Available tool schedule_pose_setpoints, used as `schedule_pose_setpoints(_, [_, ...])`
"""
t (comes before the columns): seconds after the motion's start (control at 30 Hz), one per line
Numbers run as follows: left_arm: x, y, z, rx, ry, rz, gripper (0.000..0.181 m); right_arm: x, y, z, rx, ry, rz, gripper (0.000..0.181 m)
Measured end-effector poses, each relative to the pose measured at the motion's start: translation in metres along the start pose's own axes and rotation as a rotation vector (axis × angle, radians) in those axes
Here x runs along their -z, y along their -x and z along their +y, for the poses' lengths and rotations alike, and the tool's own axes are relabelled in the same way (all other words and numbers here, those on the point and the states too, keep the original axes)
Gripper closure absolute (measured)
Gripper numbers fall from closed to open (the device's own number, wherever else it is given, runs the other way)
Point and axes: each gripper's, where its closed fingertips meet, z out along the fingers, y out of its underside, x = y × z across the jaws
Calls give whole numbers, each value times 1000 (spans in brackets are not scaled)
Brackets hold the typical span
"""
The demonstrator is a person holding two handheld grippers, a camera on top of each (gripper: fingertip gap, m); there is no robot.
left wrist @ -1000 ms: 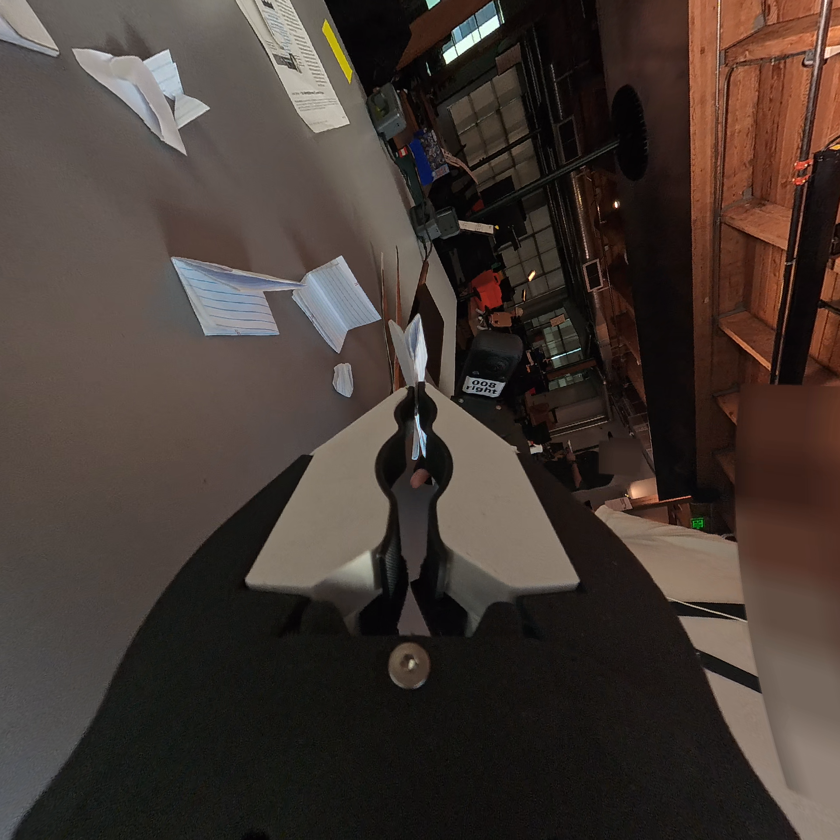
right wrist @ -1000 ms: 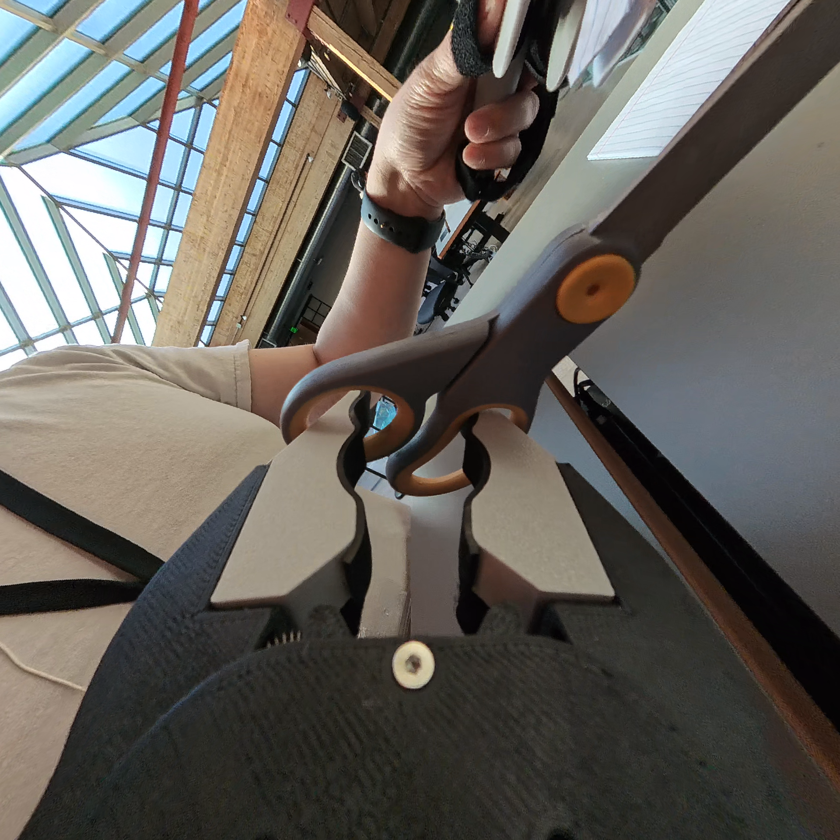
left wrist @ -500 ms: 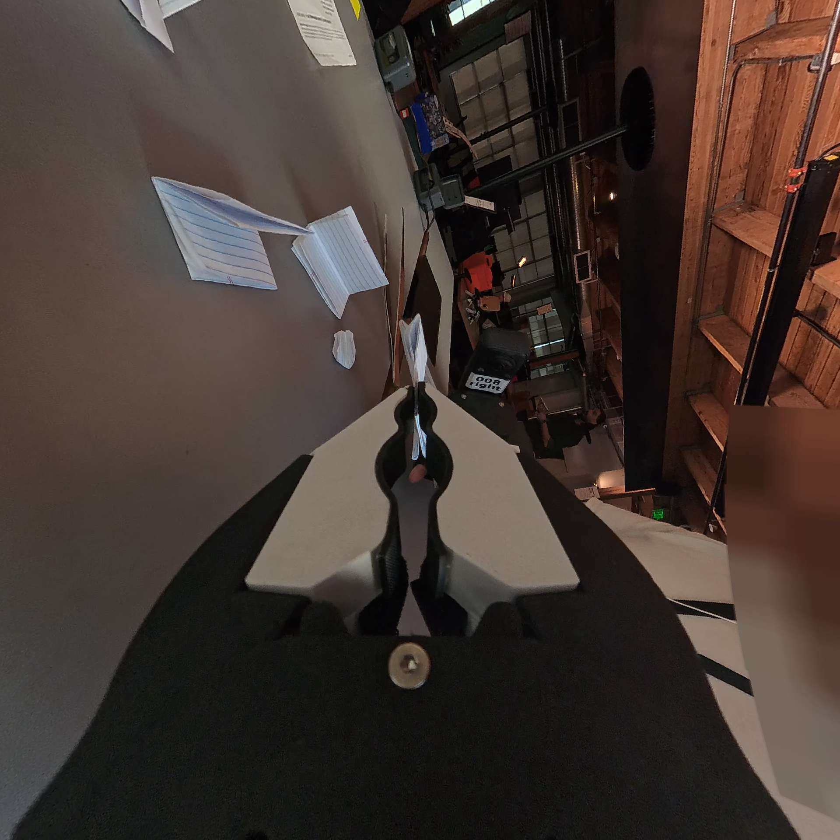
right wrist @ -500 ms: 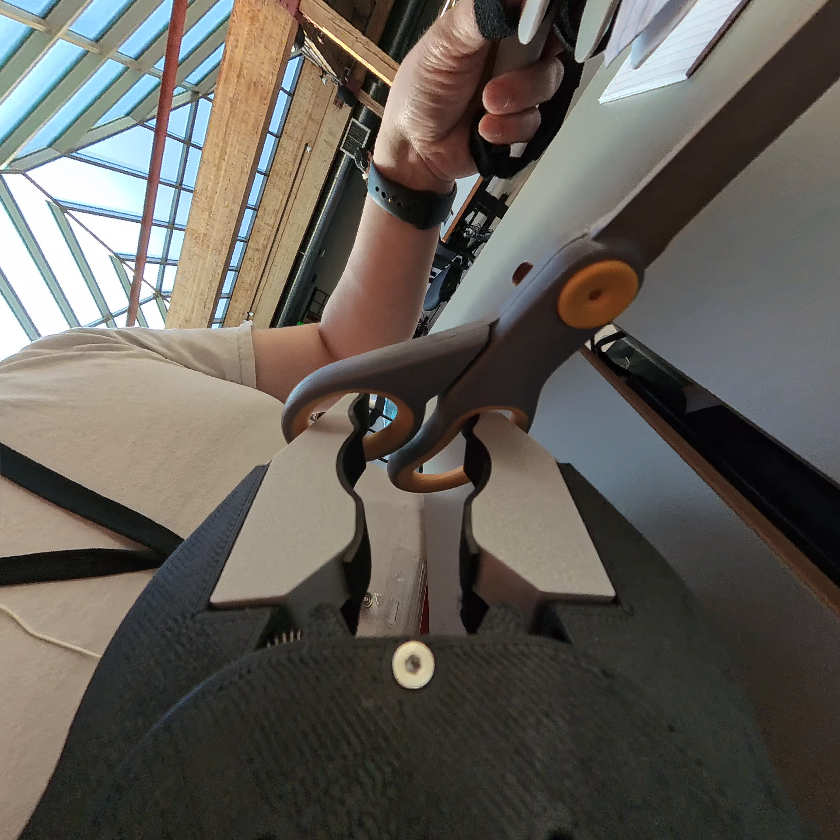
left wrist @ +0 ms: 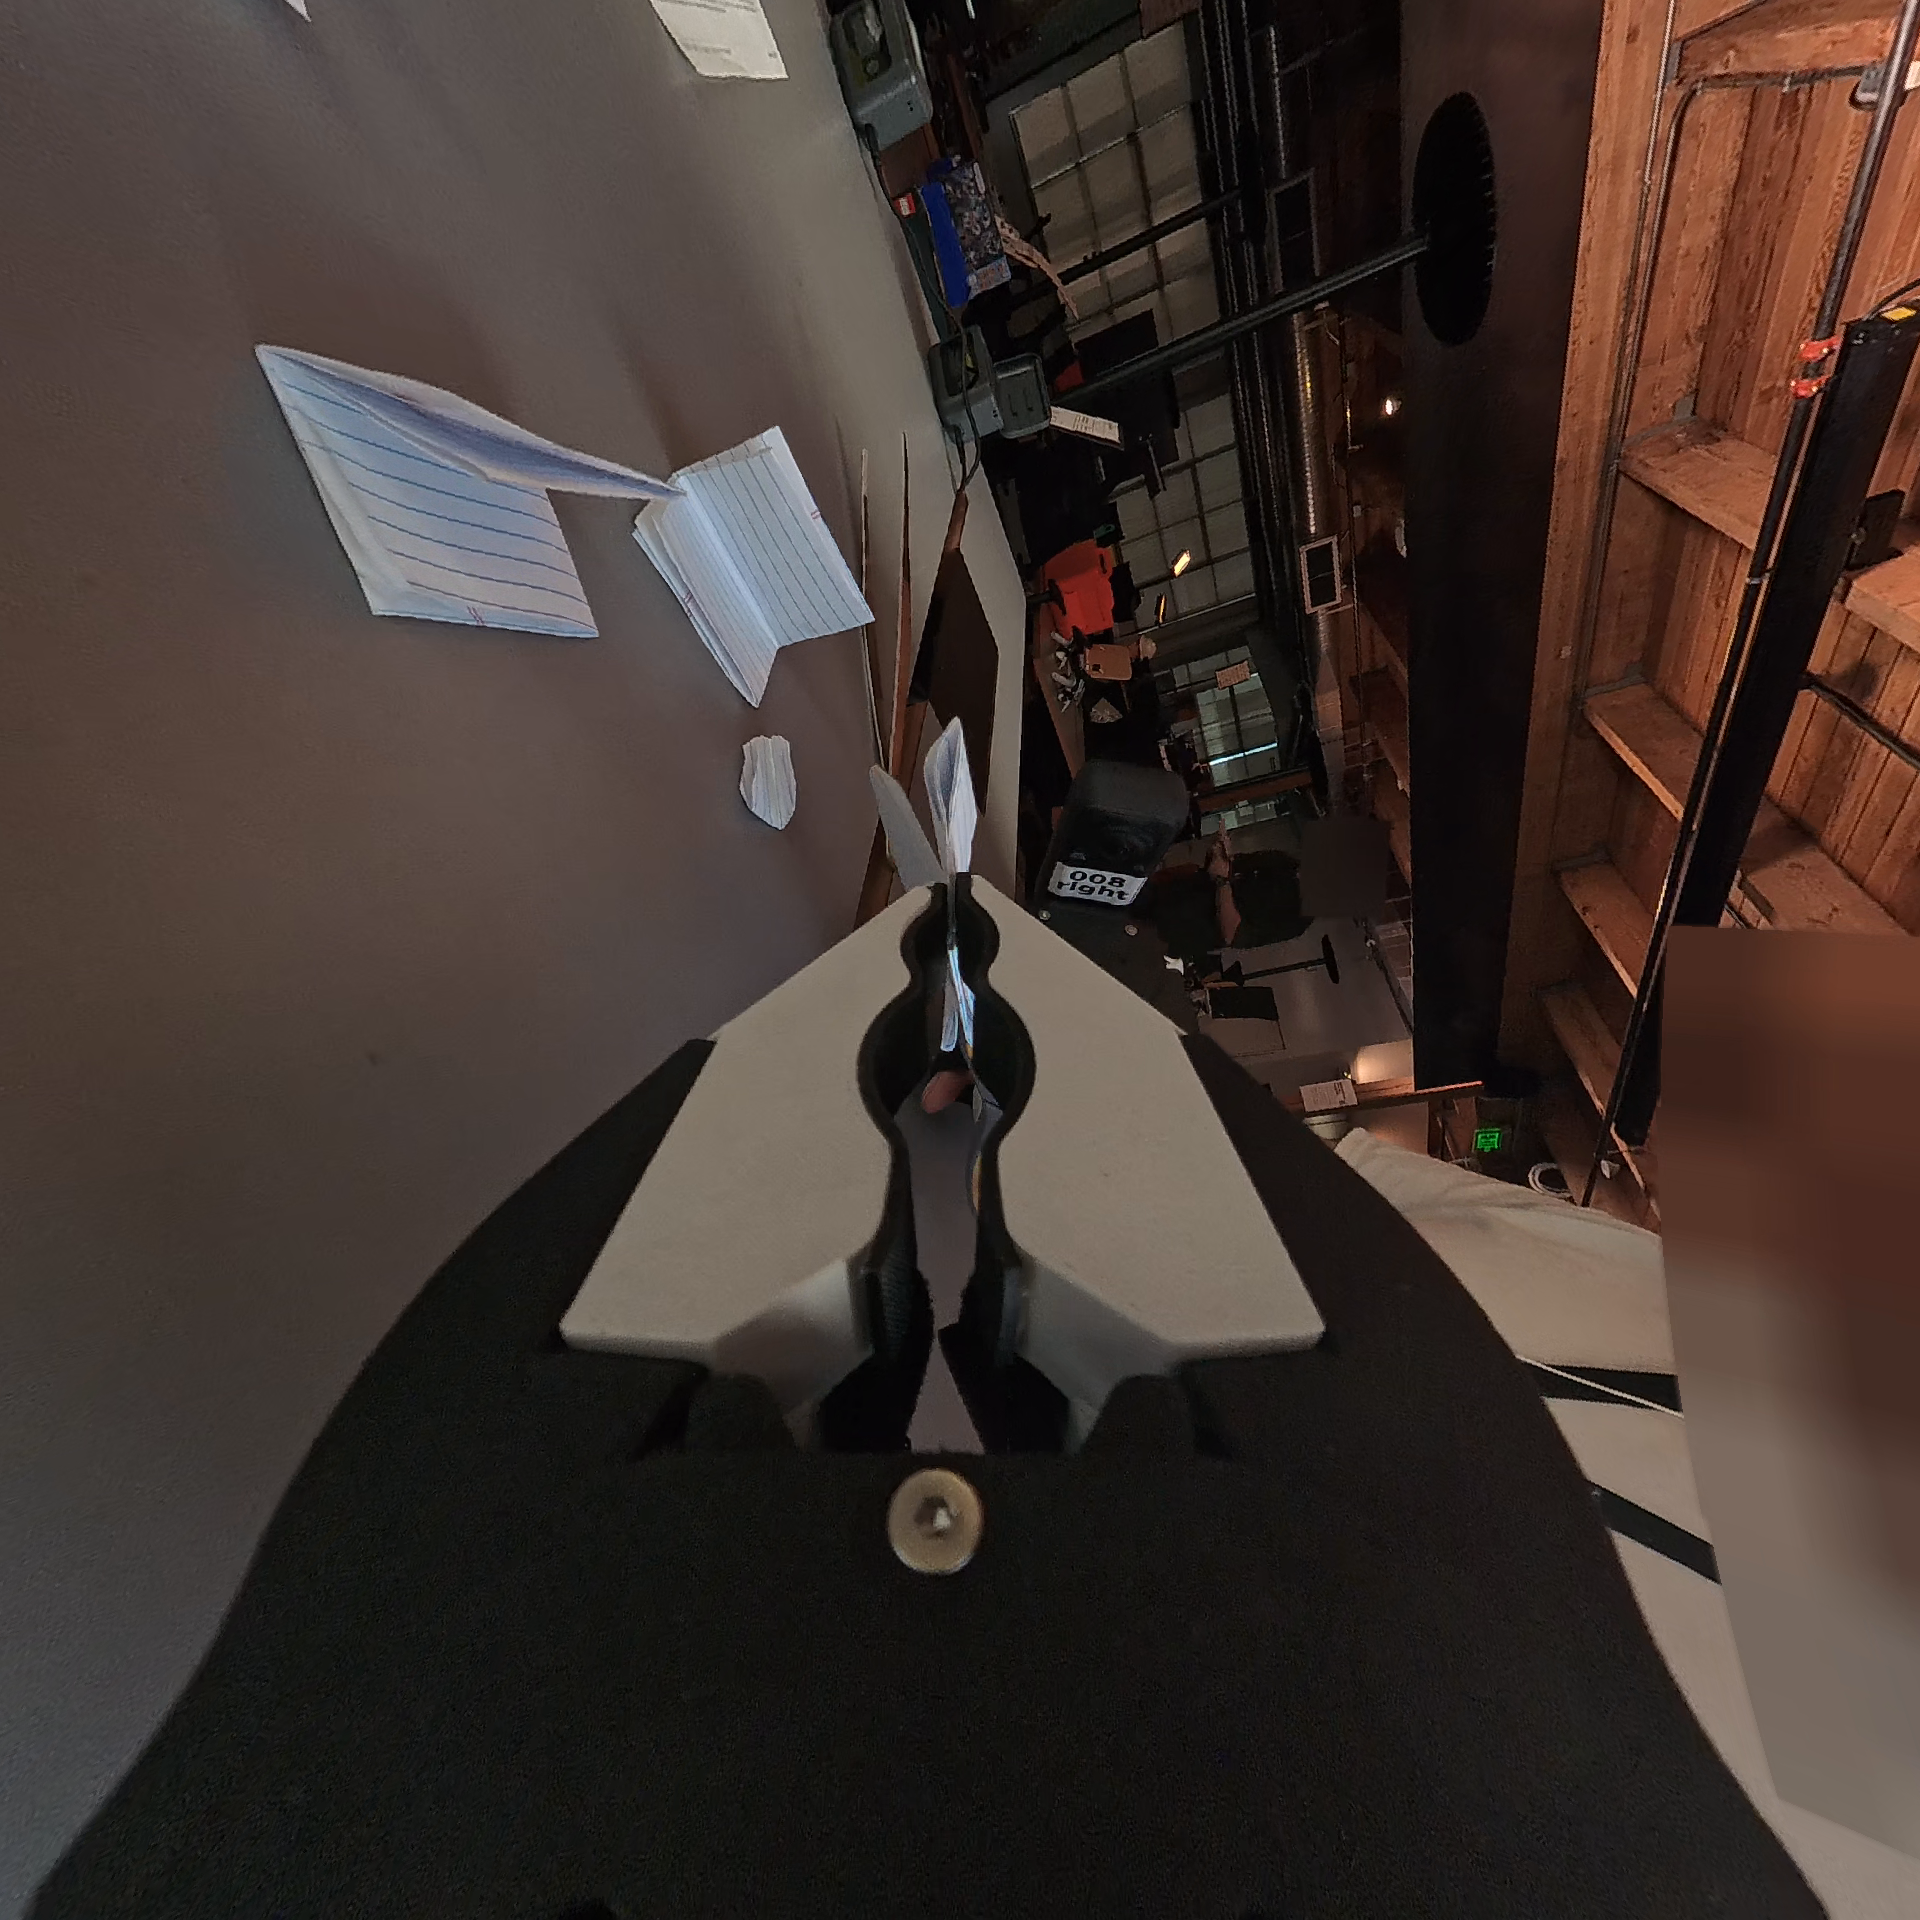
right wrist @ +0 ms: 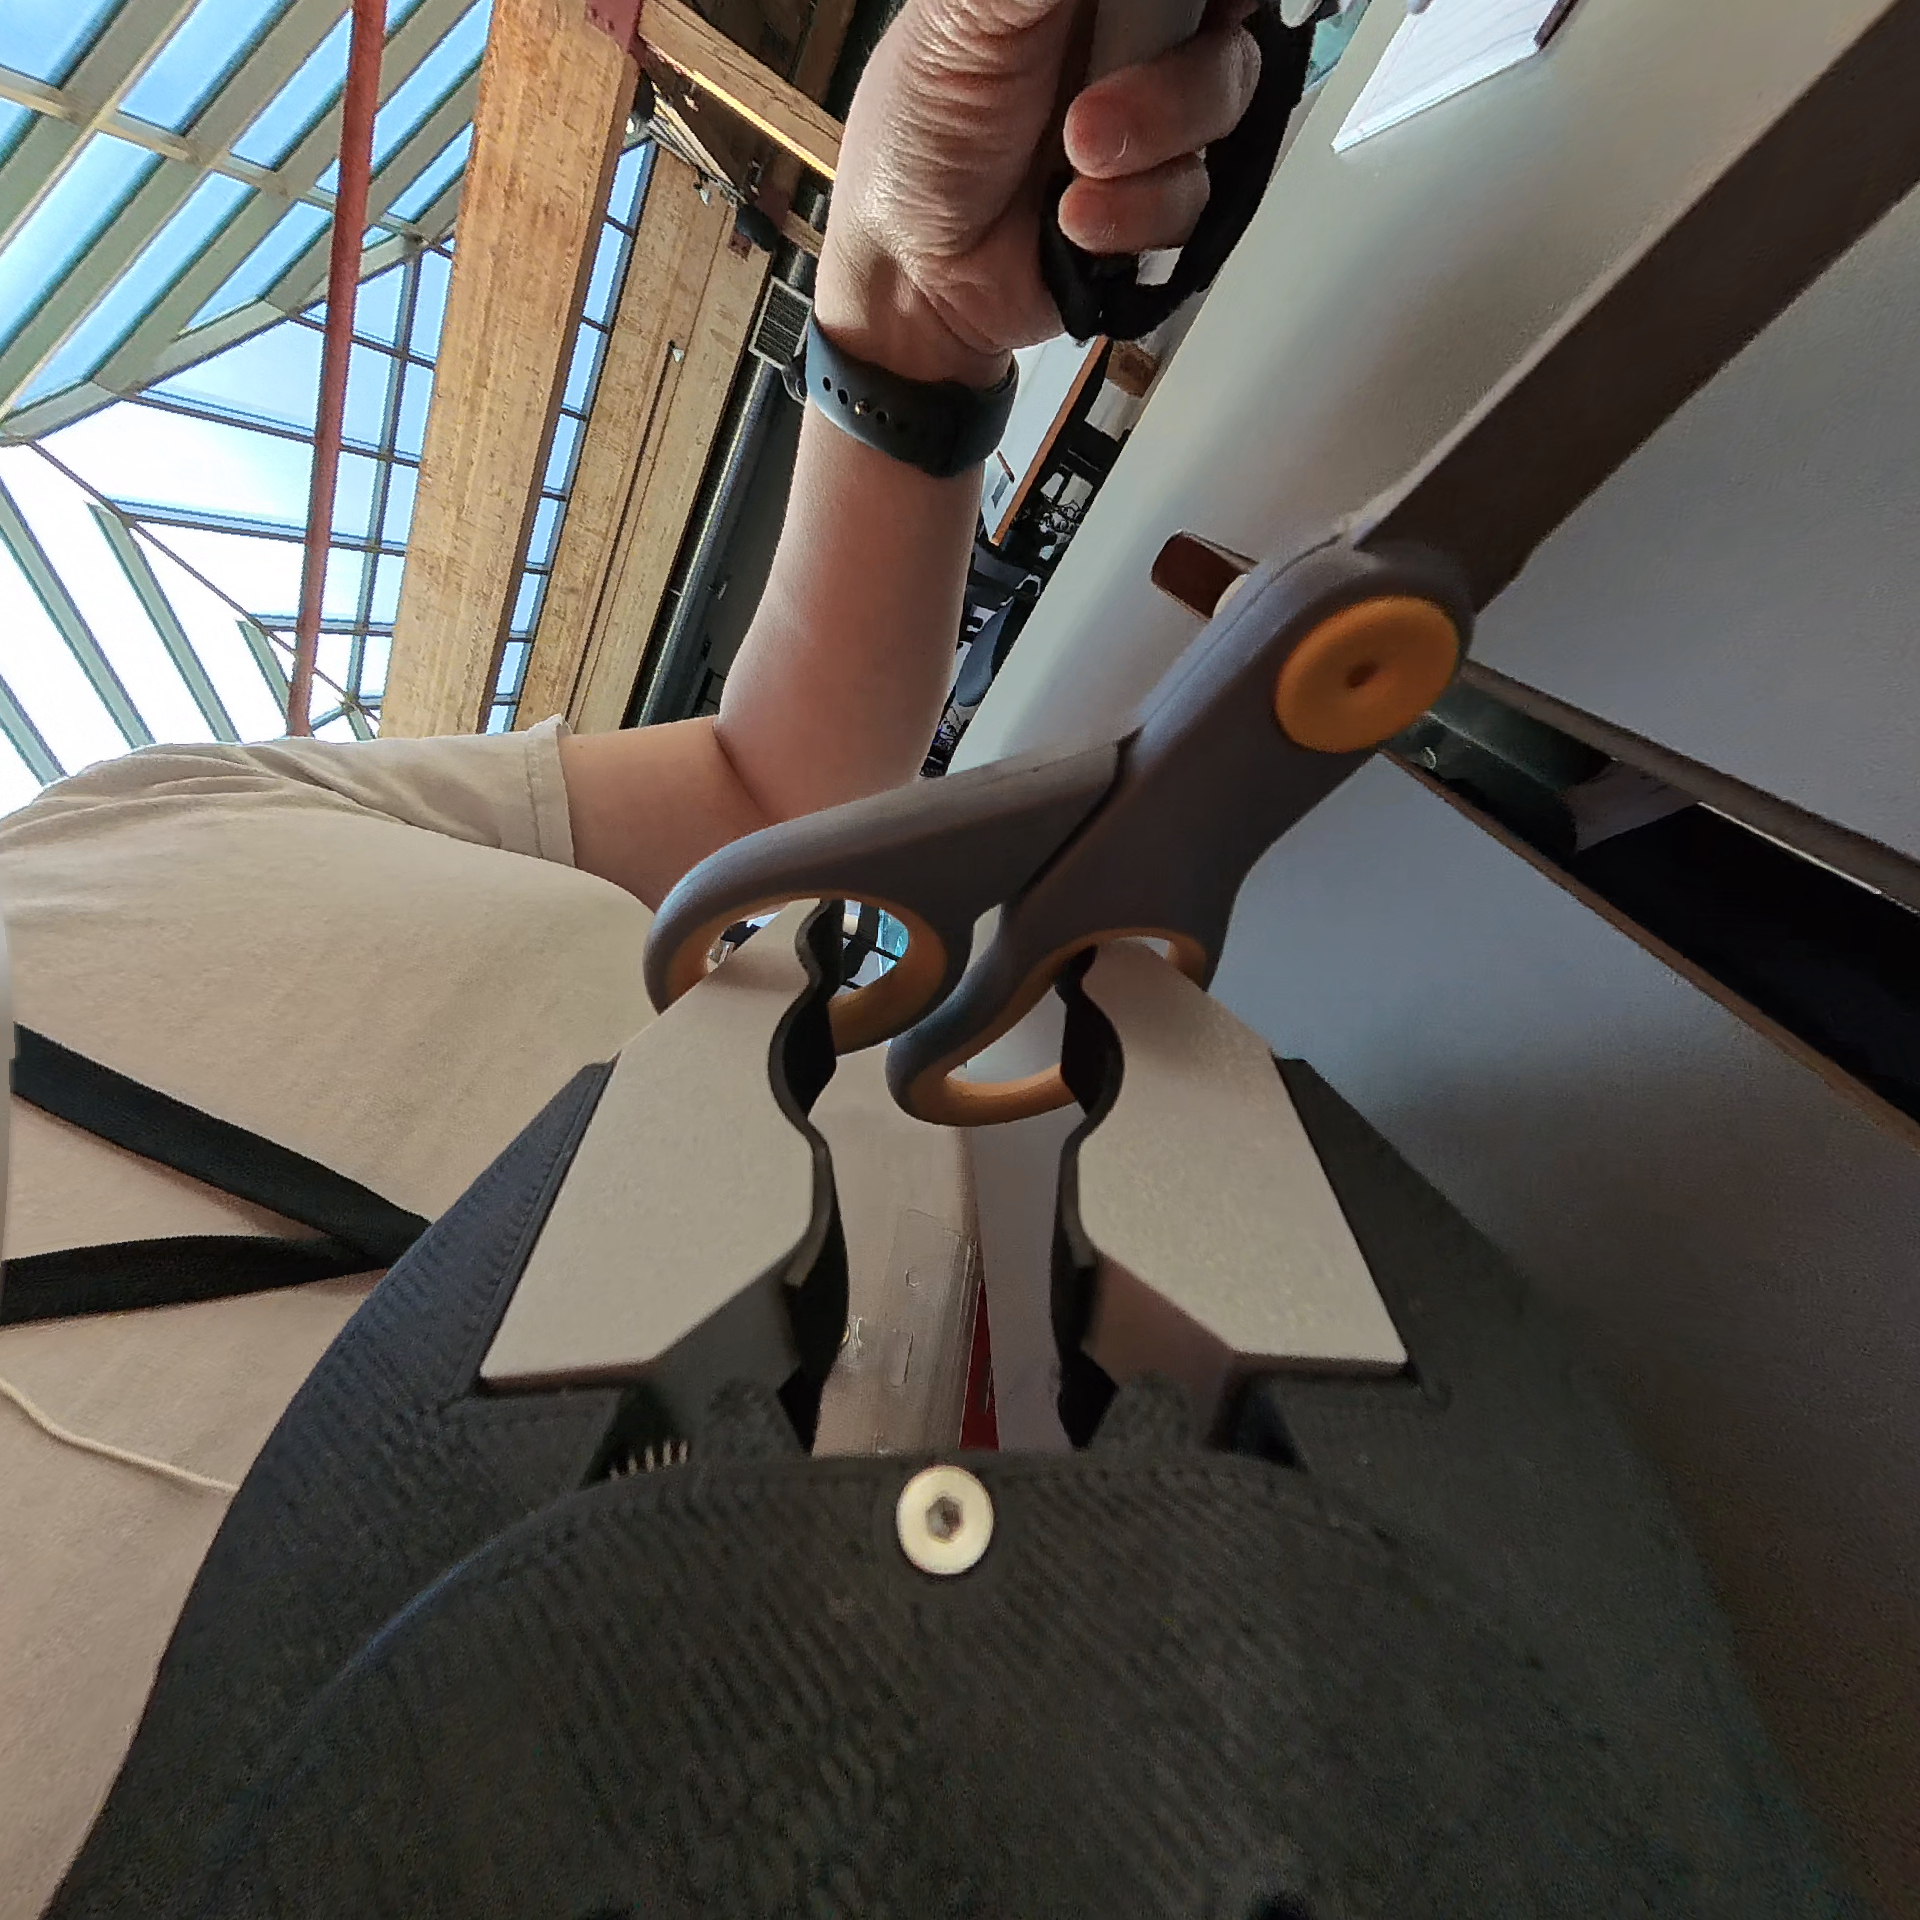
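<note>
**Two hand-held tools: one on a paper piece, one in scissor handles**

Item 1. Left tool (left wrist: 951, 894): pale fingers drawn together, clamped on a folded piece of lined paper (left wrist: 952, 795). The piece stands edge-on in the slot between the fingers and sticks out past their tips, above the grey table (left wrist: 260, 935).

Item 2. Right tool (right wrist: 951, 961): fingers spread apart, each tip pushed into one handle loop of a pair of scissors (right wrist: 1101, 831). Handles grey with orange lining; orange pivot cap (right wrist: 1364, 673) up and to the right of the loops. The blades run on toward the upper right corner as one dark bar, so they look closed, though the tips lie out of frame. The scissors are carried by the loops, clear of the table.

Item 3. On the table beyond the left tool: a small paper scrap (left wrist: 769, 779), nearest; then a folded lined sheet (left wrist: 758, 561); just beside it on the left, a larger folded lined sheet (left wrist: 447, 509), their corners nearly touching. A printed sheet (left wrist: 727, 36) lies far off at the top edge.

Item 4. In the right wrist view, beyond the scissors: a person's hand (right wrist: 987, 187) gripping a tool handle, a dark wristband (right wrist: 904, 405) on the wrist, a beige sleeve at left.

Item 5. Far background: timber beams, glazed roof, shelving and windows.
</note>
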Motion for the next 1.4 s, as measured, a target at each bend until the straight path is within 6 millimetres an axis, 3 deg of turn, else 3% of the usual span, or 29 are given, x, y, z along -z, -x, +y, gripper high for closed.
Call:
schedule_pose_setpoints(0.7, [-20,-7,38,37,5,82,181,7,8,22,-2,-10,33,142])
schedule_pose_setpoints(0.77, [-21,-9,42,36,5,88,181,8,8,20,-13,-37,28,123])
schedule_pose_setpoints(0.8, [-21,-10,44,36,5,90,181,8,10,18,-13,-45,22,104])
schedule_pose_setpoints(0.83, [-22,-11,46,37,4,93,181,8,12,18,-2,-35,27,101])
schedule_pose_setpoints(1.07, [-24,-14,55,47,12,99,181,15,3,16,79,-38,131,109])
schedule_pose_setpoints(1.2, [-27,-17,52,33,29,72,181,13,0,35,73,98,215,123])
schedule_pose_setpoints(1.33, [-30,-22,46,-10,40,34,181,6,10,41,29,135,184,124])
schedule_pose_setpoints(1.4, [-30,-23,42,-31,42,8,181,7,4,46,23,176,238,125])
